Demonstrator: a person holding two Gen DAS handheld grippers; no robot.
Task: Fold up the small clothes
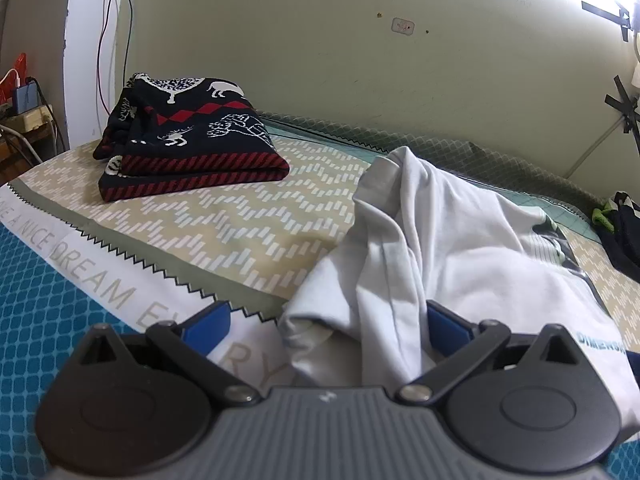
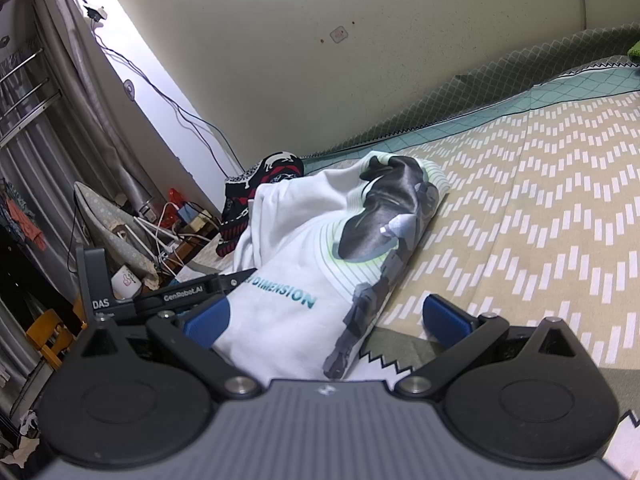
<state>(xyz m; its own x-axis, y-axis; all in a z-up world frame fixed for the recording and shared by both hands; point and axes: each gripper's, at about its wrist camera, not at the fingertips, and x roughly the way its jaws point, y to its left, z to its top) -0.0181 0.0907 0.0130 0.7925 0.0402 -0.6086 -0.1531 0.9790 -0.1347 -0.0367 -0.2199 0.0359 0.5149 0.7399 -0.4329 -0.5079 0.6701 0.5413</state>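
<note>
1. Left gripper [image 1: 326, 320]: jaws spread wide, blue pads [image 1: 208, 320] either side of bunched cloth.
2. White T-shirt [image 1: 460, 248]: crumpled heap on the bedspread [image 1: 248, 224], a fold lying between the pads; printed graphic partly visible at right.
3. Dark patterned sweater [image 1: 192, 140]: folded, well apart, near the wall [image 1: 320, 40].
4. Dark bag [image 1: 620, 232] at right edge.

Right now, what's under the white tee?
The white tee lies crumpled on the patterned bedspread, overlapping its zigzag border. Anything else beneath is hidden by the cloth. Both tools sit open at its near edge.
</note>
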